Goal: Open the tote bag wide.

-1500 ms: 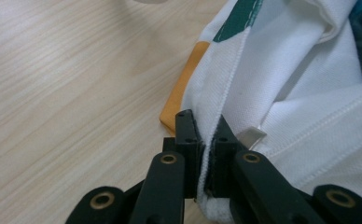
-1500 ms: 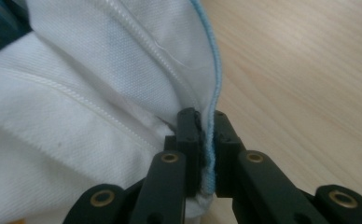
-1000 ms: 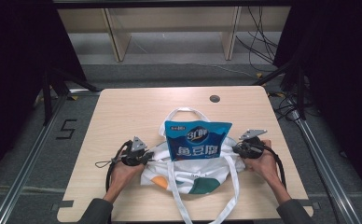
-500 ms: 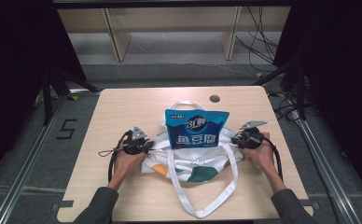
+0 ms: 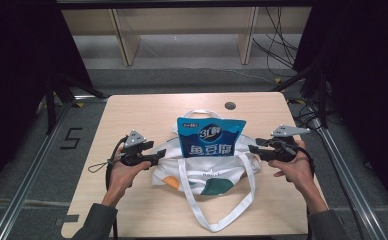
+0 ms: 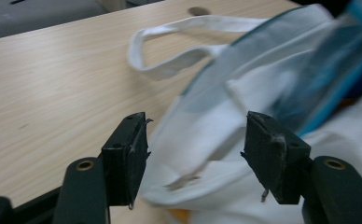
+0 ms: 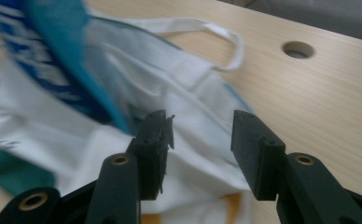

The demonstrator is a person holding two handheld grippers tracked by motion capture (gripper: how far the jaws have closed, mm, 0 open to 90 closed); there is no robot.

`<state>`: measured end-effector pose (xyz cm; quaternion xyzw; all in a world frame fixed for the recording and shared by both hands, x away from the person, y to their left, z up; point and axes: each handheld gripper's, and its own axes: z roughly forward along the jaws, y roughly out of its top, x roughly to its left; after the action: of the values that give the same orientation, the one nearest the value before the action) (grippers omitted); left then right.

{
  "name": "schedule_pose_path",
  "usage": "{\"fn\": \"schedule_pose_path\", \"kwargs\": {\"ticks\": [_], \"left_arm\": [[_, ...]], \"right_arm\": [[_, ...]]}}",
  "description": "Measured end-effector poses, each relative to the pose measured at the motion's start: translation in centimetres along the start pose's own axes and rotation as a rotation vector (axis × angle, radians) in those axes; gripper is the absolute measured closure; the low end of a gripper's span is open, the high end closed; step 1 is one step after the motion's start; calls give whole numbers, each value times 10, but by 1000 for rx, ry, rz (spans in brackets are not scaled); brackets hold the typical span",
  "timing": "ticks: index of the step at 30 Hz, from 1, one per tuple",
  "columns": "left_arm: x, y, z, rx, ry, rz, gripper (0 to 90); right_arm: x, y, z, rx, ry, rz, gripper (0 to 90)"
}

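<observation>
On the wooden surface [image 5: 132, 120] lay a white cloth bag [image 5: 207, 175], near the middle and a bit toward us. A blue packet [image 5: 211, 137] stood up out of the bag's mouth, leaning a little. It had big white letters on it.

We held the left hand-held gripper [image 5: 157, 155] at the left side of the bag. Its jaws were spread apart with nothing between them. In the left gripper view the bag's edge lay just past the pads. We held the right hand-held gripper [image 5: 252, 148] at the right side of the bag. Its jaws were spread apart too, with nothing pinched. We think we kept one on each side so that we could grab both edges of the bag's mouth and hold it wide for the packet.

The bag looked soft and floppy, with folds in it. It had a green patch and an orange patch on the front. One long white handle [image 5: 222, 210] lay in a loop toward us. The other handle [image 6: 170, 51] lay on the far side, toward a round hole [image 5: 230, 106] in the surface. The packet looked shiny and smooth.
</observation>
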<state>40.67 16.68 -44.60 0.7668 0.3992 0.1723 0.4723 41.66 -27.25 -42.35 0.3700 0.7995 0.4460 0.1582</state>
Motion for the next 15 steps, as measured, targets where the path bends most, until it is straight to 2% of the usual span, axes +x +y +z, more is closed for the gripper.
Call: {"fn": "schedule_pose_path", "kwargs": {"ticks": [1,2,3,4,5,6,7,8,10,11,12,13,14,15], "left_arm": [[-5,1,0,1,-15,17,390],[-11,2,0,3,-23,27,389],[-16,2,0,16,-26,40,389],[-19,3,1,20,-60,54,389],[-24,4,1,16,-91,54,389],[-27,4,2,10,-113,57,389],[-29,4,3,7,-122,62,390],[-32,4,7,12,-143,80,392],[-37,2,14,22,-169,101,412],[-40,-2,18,28,-171,110,436],[-42,-4,19,35,-190,119,479],[-44,-5,19,41,-187,134,522],[-47,-7,20,29,-184,151,543],[-49,-7,20,54,-187,188,570]], "right_arm": [[5,1,-2,21,19,5,550],[9,2,-1,14,35,-20,543],[15,3,-1,19,54,-15,537],[17,4,0,13,66,-47,534],[23,5,1,24,97,-36,531],[26,6,3,16,114,-70,523],[32,6,4,25,120,-56,516],[33,7,6,34,128,-81,511],[37,7,14,48,111,-115,507],[39,5,18,64,115,-115,520],[40,1,24,87,115,-137,568],[41,-2,27,115,114,-152,628],[42,-4,29,132,109,-179,689],[42,-6,30,144,118,-194,740]]}}
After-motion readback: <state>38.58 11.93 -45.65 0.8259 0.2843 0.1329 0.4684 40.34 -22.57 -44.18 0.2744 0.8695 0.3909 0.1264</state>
